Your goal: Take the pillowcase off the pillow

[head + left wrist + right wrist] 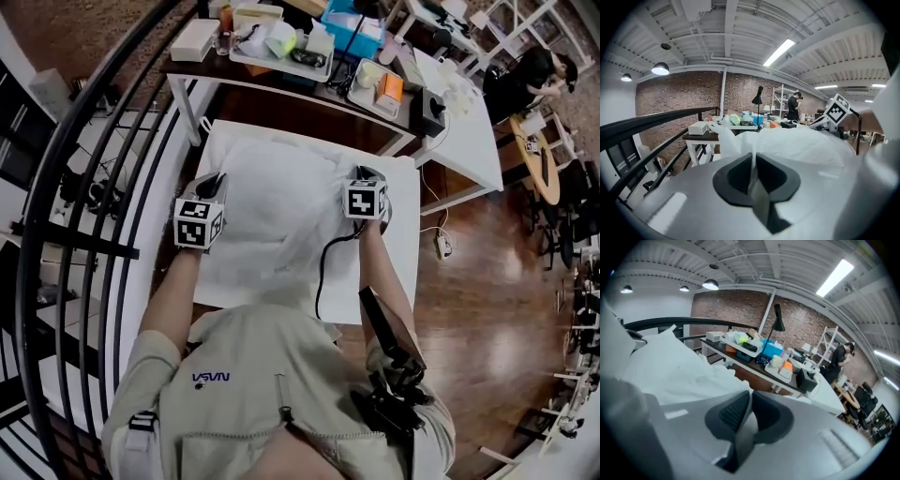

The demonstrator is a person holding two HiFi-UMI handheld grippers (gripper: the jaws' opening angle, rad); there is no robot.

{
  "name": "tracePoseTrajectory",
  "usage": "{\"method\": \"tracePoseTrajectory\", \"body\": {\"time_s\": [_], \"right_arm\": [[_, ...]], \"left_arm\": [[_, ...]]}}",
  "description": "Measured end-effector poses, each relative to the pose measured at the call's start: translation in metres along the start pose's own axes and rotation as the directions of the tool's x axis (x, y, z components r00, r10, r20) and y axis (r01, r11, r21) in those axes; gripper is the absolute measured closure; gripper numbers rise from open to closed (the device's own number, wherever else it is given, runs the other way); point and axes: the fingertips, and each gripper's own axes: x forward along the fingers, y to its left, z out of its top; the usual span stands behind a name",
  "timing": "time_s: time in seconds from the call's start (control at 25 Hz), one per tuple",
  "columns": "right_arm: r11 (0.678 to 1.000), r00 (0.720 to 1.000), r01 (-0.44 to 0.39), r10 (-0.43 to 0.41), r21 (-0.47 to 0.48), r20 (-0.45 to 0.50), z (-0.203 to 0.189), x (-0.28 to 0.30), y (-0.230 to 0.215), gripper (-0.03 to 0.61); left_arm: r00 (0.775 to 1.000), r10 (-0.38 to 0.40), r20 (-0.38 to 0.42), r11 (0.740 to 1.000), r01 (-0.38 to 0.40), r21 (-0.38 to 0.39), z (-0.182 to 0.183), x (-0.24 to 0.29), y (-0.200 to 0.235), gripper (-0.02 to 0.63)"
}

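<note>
Pillowcase [281,202]: white, lying bulged on a white table [398,248] directly in front of the person. The pillow inside is not showing anywhere.

Left gripper [753,168]: its jaws are pressing together on a thin fold of the pillowcase at the left side.
Right gripper [751,403]: its jaws are likewise pinching a pale strip of the same cloth at the right side. A black cable [322,272] is trailing from it across the table.

Containers: a white tray [281,67] is sitting on a dark table [281,89] just beyond, holding a yellow-green item and a dark one, both too small to name. A second tray [370,103] is holding an orange box [389,89] and what is probably a cup. A blue box [352,28] is standing behind the trays. A white box [194,39] is lying at the dark table's left end, and a black box [429,108] near its right end.

Hidden: the person's shoulders are covering the near end of the pillowcase in the head view.

Room: a black railing [84,187] is curving along the left. A wood floor [487,281] is spreading to the right, and a brick wall [679,98] is closing the far side. Another person [530,75] in dark clothes is showing at the far right.
</note>
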Motion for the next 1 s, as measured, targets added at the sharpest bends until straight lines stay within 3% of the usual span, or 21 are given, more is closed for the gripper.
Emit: {"method": "tracePoseTrajectory", "body": {"time_s": [0.16, 0.32, 0.52, 0.68, 0.84, 1.0], "right_arm": [[0.993, 0.991, -0.087, 0.078, 0.076, 0.112, 0.012, -0.007, 0.01, 0.497], [0.972, 0.965, -0.146, 0.099, 0.183, 0.243, 0.028, -0.035, 0.014, 0.486], [0.952, 0.94, -0.199, 0.118, 0.232, 0.32, 0.023, -0.085, 0.054, 0.486], [0.945, 0.94, -0.215, 0.131, 0.247, 0.317, -0.001, -0.123, 0.098, 0.486], [0.94, 0.96, -0.2, 0.133, 0.276, 0.245, -0.045, -0.151, 0.145, 0.459], [0.94, 0.98, -0.169, 0.127, 0.296, 0.155, -0.085, -0.163, 0.174, 0.446]], "left_arm": [[1.0, -0.022, 0.009, 0.998, 0.021, 0.063, 0.003, 0.004, -0.006, 0.564], [0.999, -0.043, 0.031, 0.994, 0.04, 0.105, 0.012, 0.0, -0.008, 0.449], [0.997, -0.052, 0.063, 0.996, 0.047, 0.076, 0.007, -0.027, -0.015, 0.443], [0.992, -0.118, 0.035, 0.989, 0.114, 0.1, -0.018, -0.055, -0.051, 0.422], [0.98, -0.197, -0.025, 0.973, 0.199, 0.117, -0.051, -0.078, -0.091, 0.4], [0.97, -0.226, -0.085, 0.966, 0.234, 0.108, -0.078, -0.093, -0.106, 0.323]]}}
